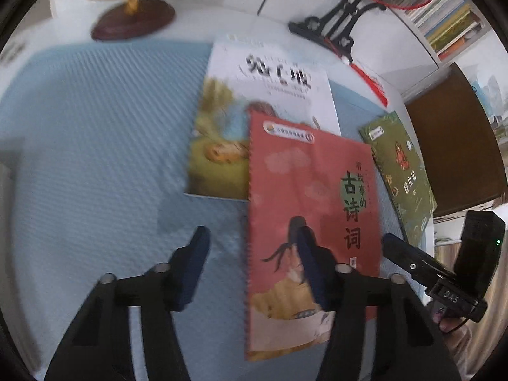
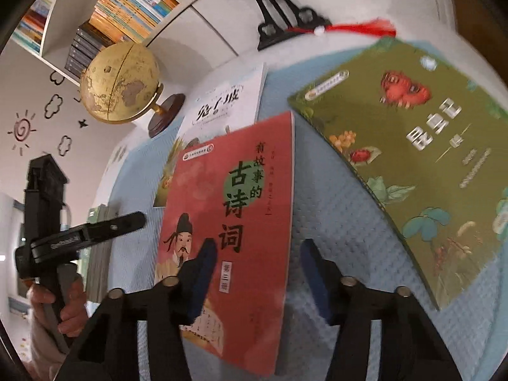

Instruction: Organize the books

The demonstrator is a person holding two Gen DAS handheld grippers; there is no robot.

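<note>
Both claws, left gripper [image 1: 250,238] and right gripper [image 2: 258,250], gape empty over red book [image 1: 311,209], long axis running away

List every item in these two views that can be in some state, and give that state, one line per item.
Red book: closed, flat, overlapping the white book.
White book: closed, flat, partly covered.
Green book: closed, flat, apart from the red book.
Globe: upright on its stand.
Left claw: open, holding nothing, over the red book's left edge.
Right claw: open, holding nothing, over the red book's right edge.
</note>
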